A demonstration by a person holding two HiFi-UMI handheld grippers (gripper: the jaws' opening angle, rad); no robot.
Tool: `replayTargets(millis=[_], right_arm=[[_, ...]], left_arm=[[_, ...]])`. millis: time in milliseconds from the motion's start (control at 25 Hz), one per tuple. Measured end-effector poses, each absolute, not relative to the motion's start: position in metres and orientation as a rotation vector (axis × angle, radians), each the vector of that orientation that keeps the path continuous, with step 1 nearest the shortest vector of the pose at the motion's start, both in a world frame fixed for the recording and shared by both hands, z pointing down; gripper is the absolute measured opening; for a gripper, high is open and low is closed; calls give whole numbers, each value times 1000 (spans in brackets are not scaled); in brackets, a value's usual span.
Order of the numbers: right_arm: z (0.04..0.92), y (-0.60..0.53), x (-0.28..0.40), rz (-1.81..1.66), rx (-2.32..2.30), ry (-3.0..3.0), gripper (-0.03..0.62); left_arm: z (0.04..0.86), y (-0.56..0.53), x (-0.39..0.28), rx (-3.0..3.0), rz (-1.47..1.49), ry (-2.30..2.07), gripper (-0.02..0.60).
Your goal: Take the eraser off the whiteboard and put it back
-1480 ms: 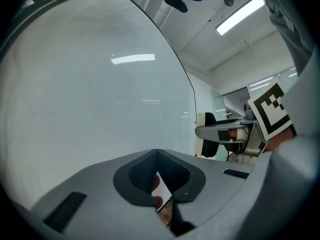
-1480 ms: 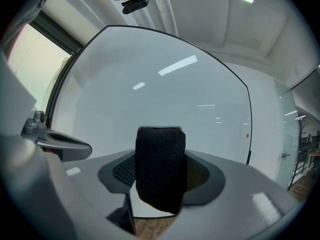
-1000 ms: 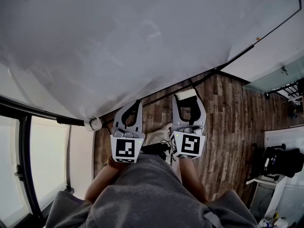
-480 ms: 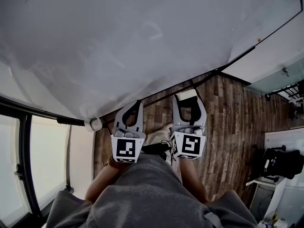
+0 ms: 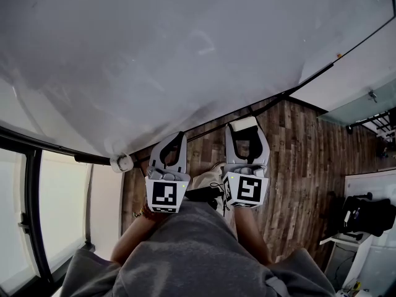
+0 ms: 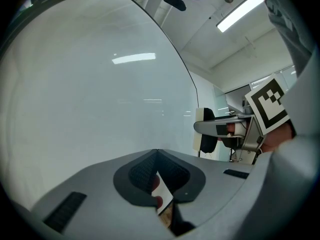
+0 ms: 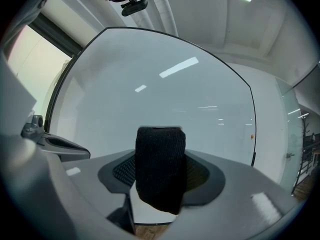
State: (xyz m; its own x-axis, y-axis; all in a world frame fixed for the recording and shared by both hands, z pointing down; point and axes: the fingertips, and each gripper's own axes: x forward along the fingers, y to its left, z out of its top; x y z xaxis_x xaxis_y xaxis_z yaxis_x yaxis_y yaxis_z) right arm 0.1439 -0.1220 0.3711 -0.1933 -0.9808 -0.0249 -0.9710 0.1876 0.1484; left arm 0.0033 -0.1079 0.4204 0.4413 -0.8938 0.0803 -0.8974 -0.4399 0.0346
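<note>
My right gripper (image 5: 245, 129) has its fingers spread wide and clamped on the block-shaped eraser (image 7: 160, 170), a white body with a black felt face. It stands upright between them. In the head view the eraser sits mid-frame, just below the dark lower edge of the large glossy whiteboard (image 5: 185, 60). I cannot tell whether it touches the board. My left gripper (image 6: 156, 153) hangs just left of it, fingers closed tip to tip on nothing. Brown wood-plank floor (image 5: 297, 147) lies beneath both. A small white round fitting (image 5: 122, 162) sits under the board's edge at left, and a bulky black object (image 5: 368, 212) is well apart at lower right.
</note>
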Motion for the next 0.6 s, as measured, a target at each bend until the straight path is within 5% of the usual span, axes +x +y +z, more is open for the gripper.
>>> replayTargets(millis=[600], right_arm=[[367, -130, 137, -216, 1920, -2391, 250]], left_arm=[[419, -112, -1, 2597, 70, -1657, 6]])
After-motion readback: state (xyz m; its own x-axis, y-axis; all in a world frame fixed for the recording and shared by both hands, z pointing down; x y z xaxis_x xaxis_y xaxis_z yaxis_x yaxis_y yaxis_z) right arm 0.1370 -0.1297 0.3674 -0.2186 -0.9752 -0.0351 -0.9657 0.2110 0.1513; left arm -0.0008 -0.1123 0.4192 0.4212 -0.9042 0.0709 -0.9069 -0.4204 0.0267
